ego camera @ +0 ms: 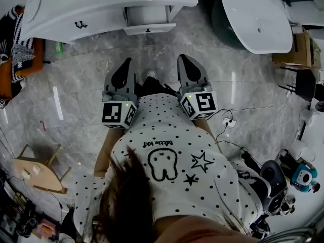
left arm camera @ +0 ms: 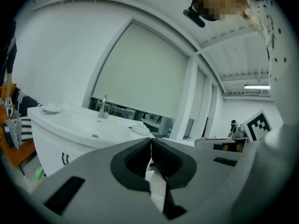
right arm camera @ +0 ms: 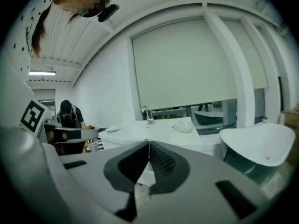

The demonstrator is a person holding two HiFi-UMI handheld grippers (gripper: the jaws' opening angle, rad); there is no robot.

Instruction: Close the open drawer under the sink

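Left gripper [ego camera: 124,64] and right gripper [ego camera: 184,59] side by side, pointing to 12 o'clock in head view. Both shut tip to tip, nothing held. Drawer [ego camera: 148,20] at 12 o'clock, standing open under the sink [ego camera: 101,1]. Strip of marble floor [ego camera: 152,52] between drawer front and both tips, no contact

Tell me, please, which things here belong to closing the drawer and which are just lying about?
For the job: open drawer, sink cabinet, left claw and right claw, both shut and empty.
Lying about: wooden stool, white tub, cardboard box, floor cables.
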